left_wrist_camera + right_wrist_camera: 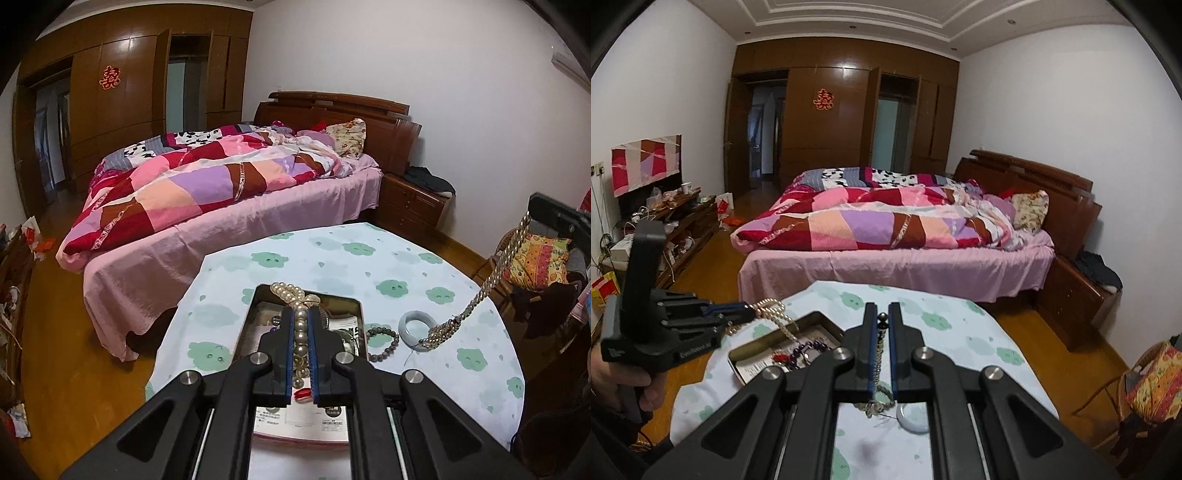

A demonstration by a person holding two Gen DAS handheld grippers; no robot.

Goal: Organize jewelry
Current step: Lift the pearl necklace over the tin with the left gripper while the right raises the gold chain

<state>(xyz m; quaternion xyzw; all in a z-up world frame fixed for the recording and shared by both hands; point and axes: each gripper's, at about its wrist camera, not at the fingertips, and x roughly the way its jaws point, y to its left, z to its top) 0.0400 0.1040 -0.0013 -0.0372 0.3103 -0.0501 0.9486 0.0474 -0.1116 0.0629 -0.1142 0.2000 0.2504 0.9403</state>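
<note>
Over table (332,251), pearls (300,325) between fingers (286,332)

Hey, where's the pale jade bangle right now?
In the left wrist view the pale bangle lies flat on the cloud-print tablecloth, right of the metal tin, between the dark bead bracelet and the gold chain.

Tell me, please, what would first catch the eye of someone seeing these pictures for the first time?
Probably the pearl necklace clamped in the left gripper, looped above the open tin box on the cloud-print tablecloth. Next, the metal chain pinched by the right gripper, trailing down onto the cloth beside a pale bangle and a dark bead bracelet. Behind, a bright patchwork quilt covers the bed.
</note>
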